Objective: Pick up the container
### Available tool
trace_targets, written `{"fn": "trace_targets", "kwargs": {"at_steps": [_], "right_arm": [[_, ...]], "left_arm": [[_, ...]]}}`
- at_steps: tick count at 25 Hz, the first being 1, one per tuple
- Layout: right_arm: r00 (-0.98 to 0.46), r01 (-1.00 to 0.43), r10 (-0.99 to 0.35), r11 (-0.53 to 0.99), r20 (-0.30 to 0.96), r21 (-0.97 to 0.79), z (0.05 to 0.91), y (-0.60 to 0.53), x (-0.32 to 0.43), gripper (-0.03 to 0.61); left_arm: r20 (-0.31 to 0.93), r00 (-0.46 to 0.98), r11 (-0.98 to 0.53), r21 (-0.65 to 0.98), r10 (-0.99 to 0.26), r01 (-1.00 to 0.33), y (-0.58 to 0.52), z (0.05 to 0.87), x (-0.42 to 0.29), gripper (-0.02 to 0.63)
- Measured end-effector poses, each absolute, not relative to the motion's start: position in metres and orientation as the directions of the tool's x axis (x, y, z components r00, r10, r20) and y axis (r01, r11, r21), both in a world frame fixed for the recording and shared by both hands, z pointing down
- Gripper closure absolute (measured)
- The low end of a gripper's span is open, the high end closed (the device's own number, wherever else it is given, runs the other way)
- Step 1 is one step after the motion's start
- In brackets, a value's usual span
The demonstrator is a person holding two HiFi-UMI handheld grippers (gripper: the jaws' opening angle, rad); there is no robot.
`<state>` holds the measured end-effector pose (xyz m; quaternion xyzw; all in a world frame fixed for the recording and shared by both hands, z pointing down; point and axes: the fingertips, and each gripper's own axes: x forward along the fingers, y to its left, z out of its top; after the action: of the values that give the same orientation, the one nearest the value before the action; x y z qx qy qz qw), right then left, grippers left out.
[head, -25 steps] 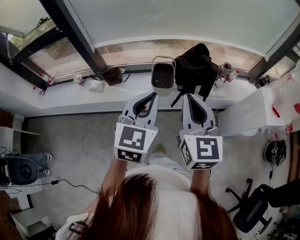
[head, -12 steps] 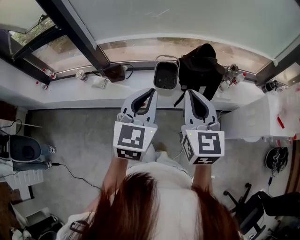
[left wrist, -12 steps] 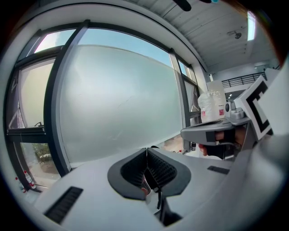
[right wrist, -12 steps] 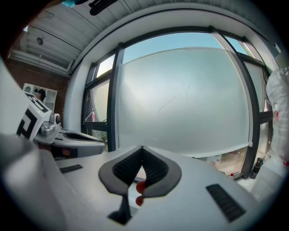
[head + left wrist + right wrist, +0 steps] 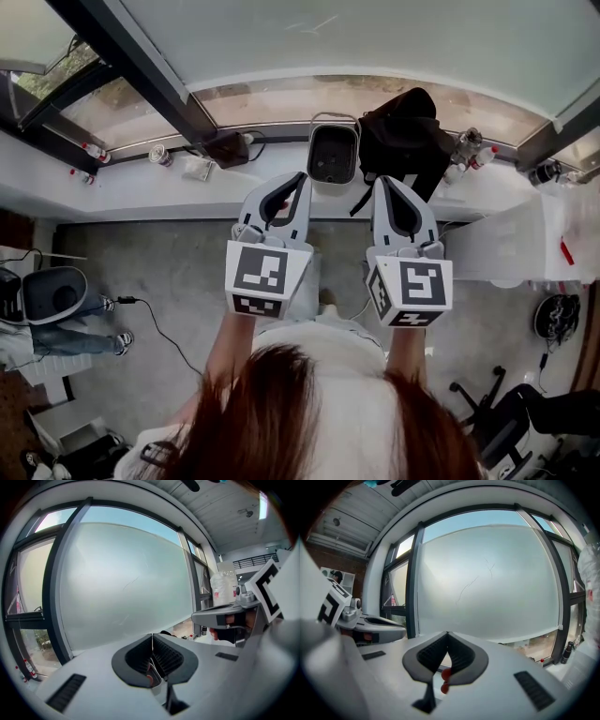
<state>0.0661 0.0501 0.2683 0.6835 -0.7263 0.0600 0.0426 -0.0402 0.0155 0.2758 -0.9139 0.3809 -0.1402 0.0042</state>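
The container (image 5: pixel 333 153), a grey rectangular tub with a dark inside, stands on the white window ledge (image 5: pixel 141 187) at the middle of the head view. My left gripper (image 5: pixel 302 176) points at its near left corner, a little short of it, jaws shut on nothing. My right gripper (image 5: pixel 380 182) hangs beside it, just right of the container, also shut and empty. In the left gripper view the shut jaws (image 5: pixel 152 635) face the frosted window and the right gripper (image 5: pixel 225 616) shows at the right. The right gripper view's jaws (image 5: pixel 447 633) are shut too. Neither gripper view shows the container.
A black bag (image 5: pixel 403 131) lies right against the container's right side. Bottles (image 5: pixel 466 148) stand further right on the ledge, small items (image 5: pixel 197 167) to the left. A white table (image 5: pixel 506 234) is at the right, an office chair (image 5: pixel 506 412) below it, a seated person (image 5: pixel 56 314) at the left.
Both grippers stay side by side and shut, drifting slightly toward the ledge. The head view has shifted a little, and the person at the left has moved.
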Motion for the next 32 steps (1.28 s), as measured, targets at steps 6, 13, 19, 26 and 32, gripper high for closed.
{"fn": "trace_targets", "kwargs": {"at_steps": [6, 13, 19, 26, 32], "right_arm": [[-0.062, -0.998, -0.986, 0.06, 0.155, -0.016, 0.274, 0.008, 0.073, 0.554], [-0.054, -0.998, -0.981, 0.057, 0.187, 0.015, 0.285, -0.043, 0.083, 0.554], [-0.032, -0.997, -0.972, 0.048, 0.232, 0.063, 0.303, -0.08, 0.092, 0.554], [-0.003, -0.994, -0.961, 0.034, 0.278, 0.108, 0.323, -0.122, 0.1, 0.554], [0.004, -0.99, -0.951, 0.04, 0.31, 0.135, 0.34, -0.159, 0.097, 0.554]], "left_arm": [[0.258, 0.669, -0.709, -0.104, -0.697, -0.698, -0.027, 0.282, -0.032, 0.597], [0.269, 0.658, -0.7, -0.1, -0.703, -0.707, -0.077, 0.291, -0.023, 0.595], [0.295, 0.641, -0.691, -0.101, -0.708, -0.716, -0.117, 0.307, -0.02, 0.595], [0.331, 0.638, -0.695, -0.086, -0.695, -0.714, -0.16, 0.327, -0.015, 0.595], [0.358, 0.654, -0.719, -0.076, -0.666, -0.691, -0.196, 0.344, -0.009, 0.595]]}}
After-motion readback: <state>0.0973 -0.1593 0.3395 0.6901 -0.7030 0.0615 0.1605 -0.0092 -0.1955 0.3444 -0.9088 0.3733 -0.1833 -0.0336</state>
